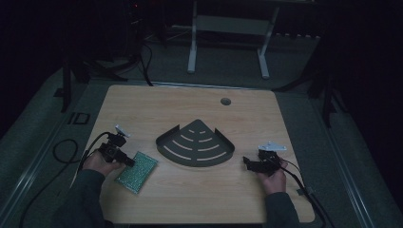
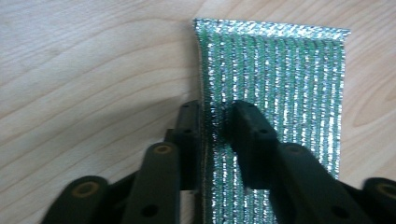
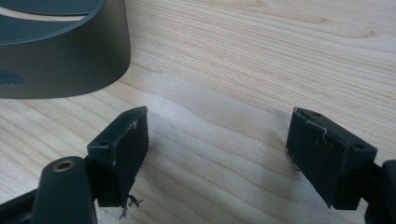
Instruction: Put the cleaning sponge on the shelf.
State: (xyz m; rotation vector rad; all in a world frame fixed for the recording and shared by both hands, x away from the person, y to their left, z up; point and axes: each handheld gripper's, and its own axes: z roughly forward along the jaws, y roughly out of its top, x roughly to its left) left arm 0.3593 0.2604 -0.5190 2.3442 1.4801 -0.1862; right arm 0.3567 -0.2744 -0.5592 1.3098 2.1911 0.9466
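Pinching the green glittery sponge (image 2: 275, 98) by its long edge with the left tool (image 2: 215, 114), jaws clamped together on the near corner of the pad, one jaw under the rim and one on top. Lies flat on the table (image 1: 190, 190) otherwise, stretching straight ahead of that tool; in the high view, sits just in front of the left tool (image 1: 129, 162), sponge (image 1: 138, 171) angled toward the middle.

Worth keeping the squeeze firm but not crushing: looks like soft foam with a slippery foil weave, likely to sag or slide out if lifted by so narrow a bite. Better to lift slowly, keeping the pad level, and carry low over the wood. Probably headed for the dark slotted corner tray (image 1: 196, 144), ahead and across from the left tool, well apart from the sponge.

Right tool (image 3: 217, 140) resting low over bare wood, jaws wide apart, gripping nothing. Tray wall (image 3: 70, 51) just ahead and off to one side of it, near but not touching. In the high view, right tool (image 1: 248, 162) close beside the tray's curved edge.

Raised rim of the tray stands in the way: needs clearing from above rather than sliding in. Cable hole (image 1: 225, 101) far beyond, no concern. Trailing cables behind both hands, out of the path.
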